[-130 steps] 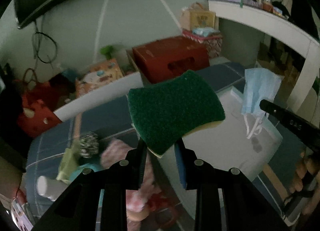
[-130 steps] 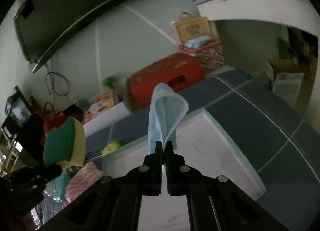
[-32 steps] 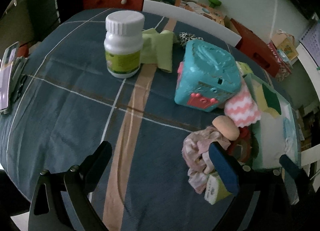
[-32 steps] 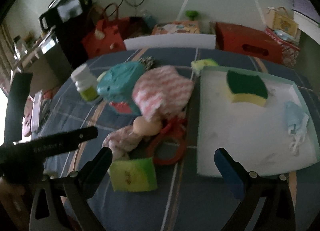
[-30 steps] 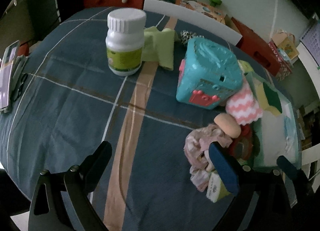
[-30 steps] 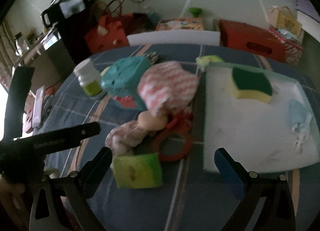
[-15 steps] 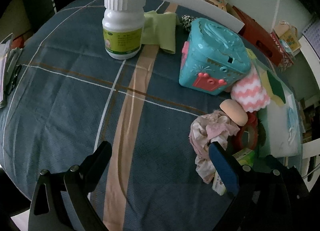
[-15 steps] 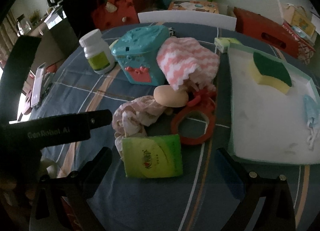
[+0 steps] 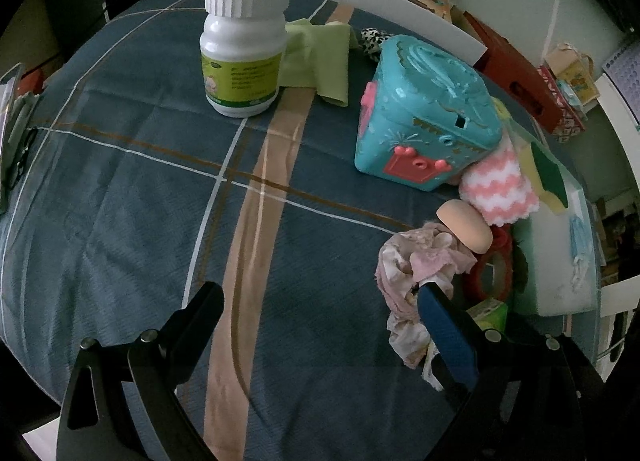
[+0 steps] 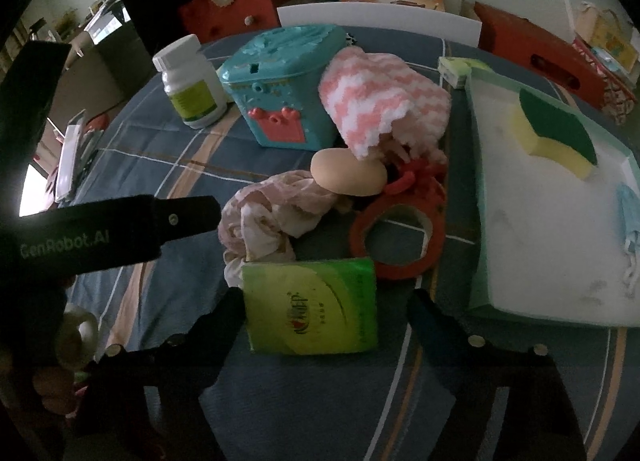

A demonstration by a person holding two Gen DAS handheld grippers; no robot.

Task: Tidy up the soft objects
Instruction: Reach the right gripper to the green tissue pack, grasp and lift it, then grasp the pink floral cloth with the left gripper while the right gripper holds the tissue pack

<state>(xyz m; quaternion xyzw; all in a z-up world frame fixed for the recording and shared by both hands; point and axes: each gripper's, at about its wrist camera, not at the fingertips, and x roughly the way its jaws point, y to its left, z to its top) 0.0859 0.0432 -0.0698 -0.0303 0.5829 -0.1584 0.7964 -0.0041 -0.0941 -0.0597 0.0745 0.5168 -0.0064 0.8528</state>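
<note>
Both claws hover with fingers spread wide over a tabletop (image 9: 120, 197) draped in blue plaid cloth with a tan stripe. Nearest the right claw (image 10: 324, 313), a glossy green tissue pack (image 10: 312, 311) lies flat between its fingers; red lettering on the wrapper is too small to read. The left claw (image 9: 320, 309), seen side-on from the right view, carries the words "GenRobot.AI" on its dark body; its right finger sits just beside a crumpled pink rag (image 9: 416, 277). Beyond the pack, the rag (image 10: 272, 213) touches a smooth peach puff (image 10: 348, 177) and a hard red ring (image 10: 396, 233). Farther on, a fluffy pink-and-white zigzag cloth (image 10: 380, 109) slumps against a glossy teal plastic box (image 10: 280, 89) with a red flap. To the right, a pale tray (image 10: 480, 221) with a mint rim holds a yellow sponge (image 10: 556, 133) with a coarse green top and, at its right edge, a blue mask (image 10: 630, 221). Far left stands a white bottle (image 9: 242, 45) with a ribbed cap and green label, print unreadable. Only the left view shows a limp green cloth (image 9: 320, 57) behind the bottle; only the right view shows a small box (image 10: 456, 71) at the tray's far corner.
</note>
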